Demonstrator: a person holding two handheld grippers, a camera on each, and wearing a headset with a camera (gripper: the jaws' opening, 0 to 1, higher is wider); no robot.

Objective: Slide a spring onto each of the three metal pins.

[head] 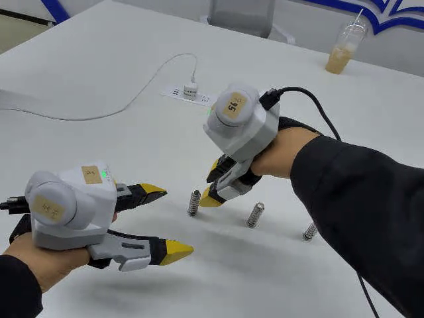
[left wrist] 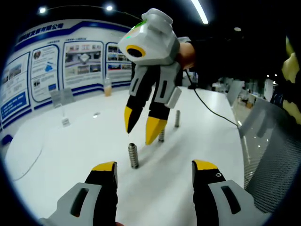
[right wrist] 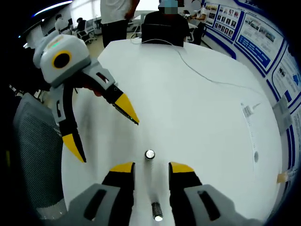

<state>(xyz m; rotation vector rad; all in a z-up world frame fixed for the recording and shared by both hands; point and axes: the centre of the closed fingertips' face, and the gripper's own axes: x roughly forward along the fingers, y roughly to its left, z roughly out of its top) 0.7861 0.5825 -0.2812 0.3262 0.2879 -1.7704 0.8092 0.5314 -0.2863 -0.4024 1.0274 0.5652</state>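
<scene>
A white table is spread across the head view, and everything else is set on or held above it. The right gripper is held by a hand in a black sleeve and is pointed steeply down at the tabletop; its jaws are parted by a narrow gap and nothing is gripped between them. The left gripper is held low at the near left, roughly level with the table, with its jaws spread wide and nothing between them. A black cable is run from the back of the right gripper, and a thin white cable is laid across the table to a power strip. A plastic cup of pale drink is placed at the far edge. Three metal pins are stood in a row near the middle of the table, and coiled springs are seen around them. The leftmost pin is found just beside the right gripper's lower tip; whether they touch cannot be told. The rightmost pin is partly hidden by the sleeve.
</scene>
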